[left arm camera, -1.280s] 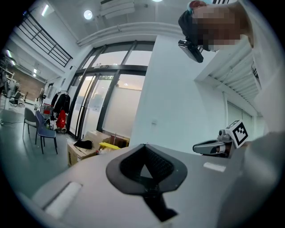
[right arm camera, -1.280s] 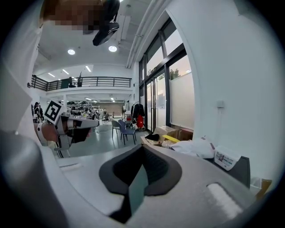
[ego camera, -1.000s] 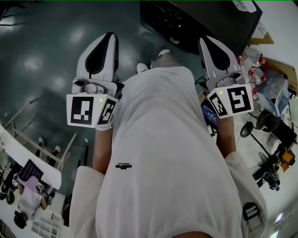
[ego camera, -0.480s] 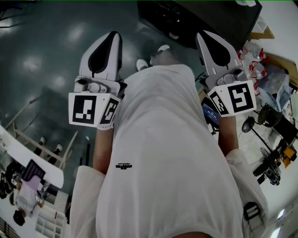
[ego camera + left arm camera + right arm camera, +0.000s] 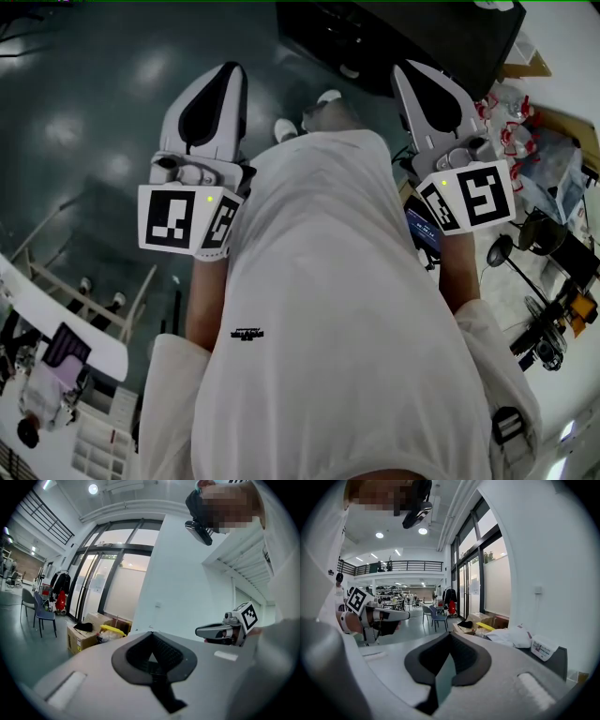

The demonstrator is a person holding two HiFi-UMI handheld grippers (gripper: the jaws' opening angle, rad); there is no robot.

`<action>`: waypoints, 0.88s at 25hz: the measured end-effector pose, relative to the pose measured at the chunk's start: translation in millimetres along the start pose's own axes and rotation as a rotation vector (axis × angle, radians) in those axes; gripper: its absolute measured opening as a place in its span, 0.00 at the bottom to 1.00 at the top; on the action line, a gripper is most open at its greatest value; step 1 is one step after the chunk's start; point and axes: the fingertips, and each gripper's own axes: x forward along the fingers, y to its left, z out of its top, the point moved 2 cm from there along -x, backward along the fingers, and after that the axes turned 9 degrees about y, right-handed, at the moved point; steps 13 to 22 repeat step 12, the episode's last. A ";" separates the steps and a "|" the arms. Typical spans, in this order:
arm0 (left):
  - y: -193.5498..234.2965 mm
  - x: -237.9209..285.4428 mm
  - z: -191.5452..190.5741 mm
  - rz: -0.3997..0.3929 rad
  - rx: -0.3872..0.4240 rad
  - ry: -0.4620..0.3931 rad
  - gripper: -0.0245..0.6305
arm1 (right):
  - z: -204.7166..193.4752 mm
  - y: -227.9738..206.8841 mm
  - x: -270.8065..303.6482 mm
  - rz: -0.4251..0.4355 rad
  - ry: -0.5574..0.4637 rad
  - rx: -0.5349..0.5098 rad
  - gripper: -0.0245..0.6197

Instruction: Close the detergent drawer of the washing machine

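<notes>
- I'm looking down at a dark glossy floor (image 5: 84,112), with a black counter (image 5: 441,33) ahead of the person's white shirt (image 5: 328,281).
- The left gripper (image 5: 229,71) hangs beside the shirt, fingers together on nothing.
- The right gripper (image 5: 406,71) is near the counter, fingers pressed together too.
- I can't make out the detergent drawer in any view.

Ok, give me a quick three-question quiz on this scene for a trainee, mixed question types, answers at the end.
1. True or false: the left gripper grips a bottle.
2. The right gripper has its jaws: A) wide apart, B) shut on nothing, C) shut on a cloth.
3. Fill in: the person's shirt is ___.
Key: 1 false, its jaws are shut and empty; 2 B; 3 white.
</notes>
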 end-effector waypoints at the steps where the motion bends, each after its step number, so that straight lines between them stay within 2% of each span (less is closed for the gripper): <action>1: -0.1 0.0 -1.3 0.000 0.000 0.001 0.07 | -0.2 -0.2 0.1 0.000 -0.001 -0.001 0.04; 22: -0.8 -10.1 0.5 0.000 -0.003 -0.003 0.07 | 1.1 7.2 -6.4 -0.007 0.002 -0.001 0.04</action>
